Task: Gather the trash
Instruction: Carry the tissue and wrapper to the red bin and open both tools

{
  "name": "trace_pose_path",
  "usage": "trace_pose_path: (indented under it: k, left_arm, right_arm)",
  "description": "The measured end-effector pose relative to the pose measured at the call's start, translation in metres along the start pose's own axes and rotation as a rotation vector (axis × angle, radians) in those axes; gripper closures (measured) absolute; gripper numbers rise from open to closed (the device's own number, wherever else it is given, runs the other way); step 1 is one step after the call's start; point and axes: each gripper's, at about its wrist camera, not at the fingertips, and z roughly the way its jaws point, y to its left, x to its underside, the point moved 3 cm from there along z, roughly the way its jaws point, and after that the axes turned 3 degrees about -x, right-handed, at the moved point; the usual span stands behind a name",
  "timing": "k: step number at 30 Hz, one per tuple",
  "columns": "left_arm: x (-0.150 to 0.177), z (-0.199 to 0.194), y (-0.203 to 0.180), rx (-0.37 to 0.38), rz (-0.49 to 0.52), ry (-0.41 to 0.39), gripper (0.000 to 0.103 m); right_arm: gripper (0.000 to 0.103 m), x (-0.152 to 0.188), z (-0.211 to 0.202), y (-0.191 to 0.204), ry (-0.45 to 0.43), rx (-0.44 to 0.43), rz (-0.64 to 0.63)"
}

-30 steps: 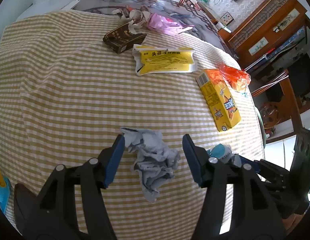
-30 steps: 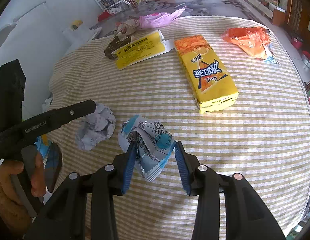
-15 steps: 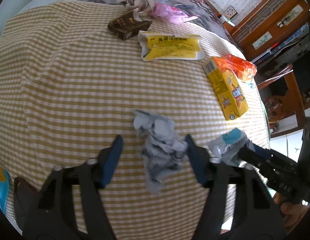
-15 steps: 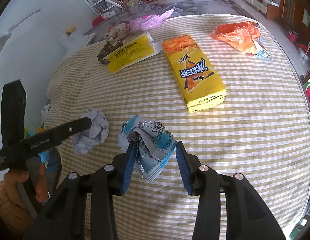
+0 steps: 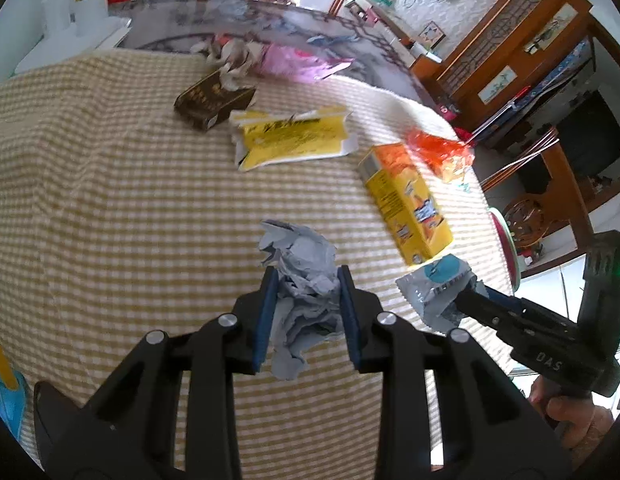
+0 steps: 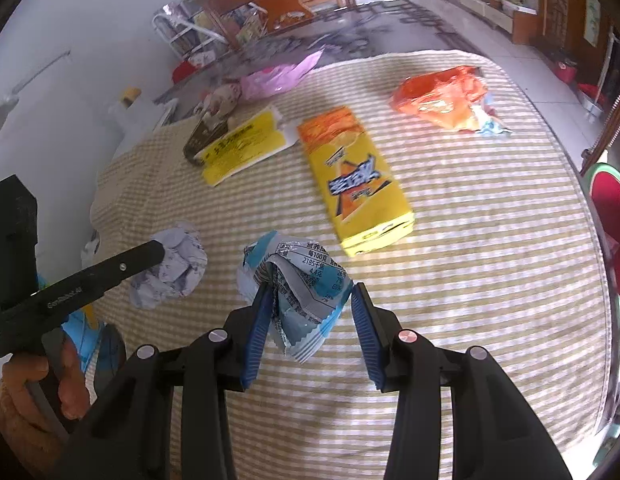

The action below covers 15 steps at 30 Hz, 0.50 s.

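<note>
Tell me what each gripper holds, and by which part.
Left gripper pinches the crumpled grey paper across its middle. Right gripper holds the blue snack wrapper by its crumpled lower part.

The blue-grey wrapper (image 6: 302,280) reads "100", "2185"; right tool (image 5: 466,300) reads "DAS".

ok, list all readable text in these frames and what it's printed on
"每100克", "2185千焦", "4.4克": nutrition table on the blue-and-silver snack wrapper.
"GenRobot.AI": side of the left gripper, read in the right wrist view; small, partly blurred.
"DAS": body of the right gripper, read in the left wrist view; rest cut off.
Yellow drink carton, yellow sachet, brown box: printed characters too blurred to read.
</note>
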Motion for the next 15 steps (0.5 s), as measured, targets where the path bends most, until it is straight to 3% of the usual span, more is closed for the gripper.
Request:
trace_pose_path:
  k: [15]
  left_arm:
    - [-0.009, -0.004, -0.04, 0.052, 0.058, -0.028, 0.074]
  right_arm:
    - [0.062, 0.0, -0.025, -0.031, -0.054, 0.028, 0.064]
